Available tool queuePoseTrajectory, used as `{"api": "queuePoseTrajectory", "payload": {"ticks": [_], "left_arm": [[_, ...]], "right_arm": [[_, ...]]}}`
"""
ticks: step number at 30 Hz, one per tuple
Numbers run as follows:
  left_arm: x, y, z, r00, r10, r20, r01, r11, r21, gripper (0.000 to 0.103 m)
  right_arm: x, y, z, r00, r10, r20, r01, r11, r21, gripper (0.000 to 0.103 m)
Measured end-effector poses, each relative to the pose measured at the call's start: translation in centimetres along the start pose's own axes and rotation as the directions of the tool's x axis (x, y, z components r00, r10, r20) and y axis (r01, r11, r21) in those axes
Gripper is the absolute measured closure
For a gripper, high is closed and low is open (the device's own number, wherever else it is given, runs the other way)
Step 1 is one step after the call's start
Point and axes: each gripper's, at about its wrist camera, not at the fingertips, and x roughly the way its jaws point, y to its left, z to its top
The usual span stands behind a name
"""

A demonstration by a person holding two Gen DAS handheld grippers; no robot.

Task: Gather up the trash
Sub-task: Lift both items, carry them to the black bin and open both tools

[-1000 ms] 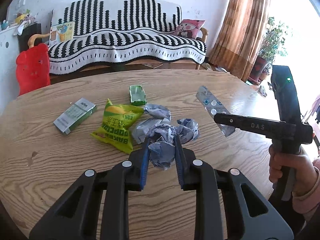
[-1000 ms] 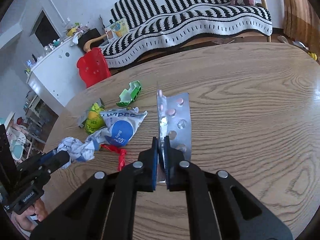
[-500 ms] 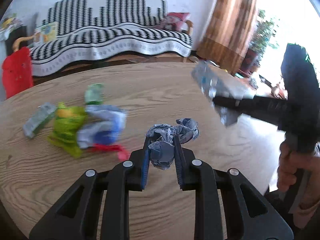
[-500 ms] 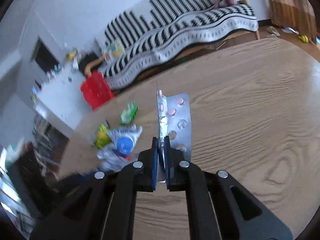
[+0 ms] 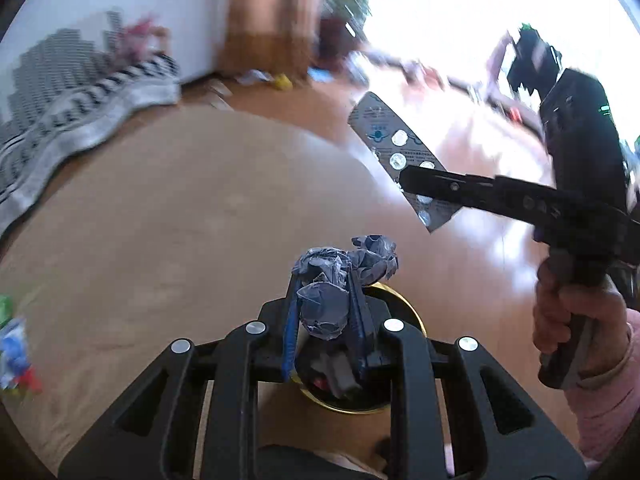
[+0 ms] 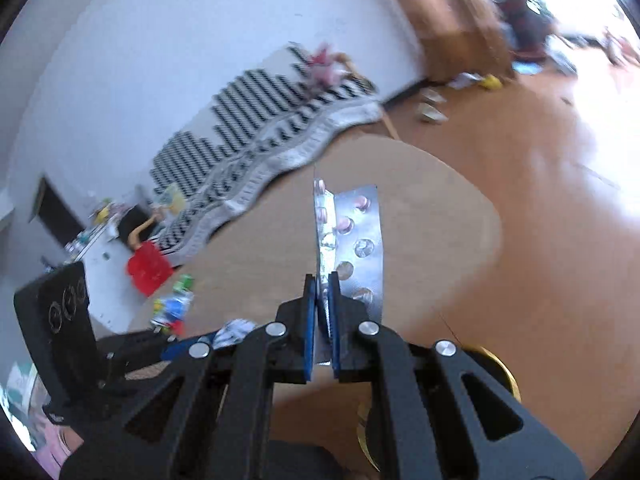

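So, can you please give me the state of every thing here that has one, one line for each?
Left gripper: jaws shut on the crumpled paper.
Crumpled paper: balled up, held above the bin.
Right gripper: jaws shut on the blister pack.
Blister pack: folded, mostly emptied, held in the air.
Bin: open, gold-rimmed, already holding some trash.

The left gripper [image 5: 325, 312] tilts steeply down, its jaws clamped on crumpled paper [image 5: 326, 304]; the right gripper [image 6: 320, 312], gripped by a hand [image 5: 560, 316], is pinched tight on a blister pack [image 6: 356, 248]
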Motion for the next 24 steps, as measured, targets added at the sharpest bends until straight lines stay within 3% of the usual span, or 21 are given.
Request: {"api": "queuePoseTrajectory", "payload": {"ticks": [3,5,6,8,19,21,22,23,24], "left_arm": [[5.9,-3.4,-1.3,0.989,-0.072,-0.133,0.076,0.997,0.027,0.081],[8.8,-4.0,-2.7,0.965,-0.11,-0.239,0.112,0.994,-0.008,0.082],[9.2,-3.7,-2.7,0.961,-0.112,-0.254,0.112,0.994,-0.016,0.082],[9.3,-3.4,-2.2,0.967,-0.097,-0.235,0.092,0.995,-0.032,0.082],[10.7,-2.4,-2.6,0.957,-0.093,-0.274,0.07,0.993,-0.093,0.079],[11.0,-2.2,-2.6,0.955,-0.074,-0.287,0.045,0.994,-0.103,0.057],[10.8,-2.3,-2.5,0.957,-0.074,-0.281,0.045,0.993,-0.107,0.03],[10.4,-2.4,-2.5,0.963,-0.073,-0.26,0.048,0.994,-0.103,0.01],[9.8,-2.6,-2.4,0.97,-0.078,-0.23,0.057,0.994,-0.097,0.006]], "right_arm": [[0.4,-5.3,-4.4,0.995,-0.043,-0.089,0.052,0.993,0.102,0.096],[1.4,-8.3,-7.6,0.986,-0.036,-0.161,0.067,0.979,0.193,0.096],[1.7,-8.9,-8.7,0.984,-0.04,-0.176,0.075,0.977,0.201,0.096],[1.9,-9.6,-9.8,0.982,-0.039,-0.186,0.08,0.973,0.216,0.096],[2.2,-10.3,-9.6,0.984,-0.012,-0.175,0.058,0.963,0.263,0.096],[1.9,-10.8,-9.5,0.986,0.0,-0.166,0.051,0.95,0.307,0.096],[1.8,-11.4,-9.5,0.985,0.01,-0.173,0.048,0.944,0.325,0.092],[1.9,-11.7,-9.4,0.982,0.012,-0.191,0.056,0.936,0.347,0.063],[1.9,-12.1,-9.3,0.978,0.009,-0.211,0.072,0.925,0.372,0.037]]}}
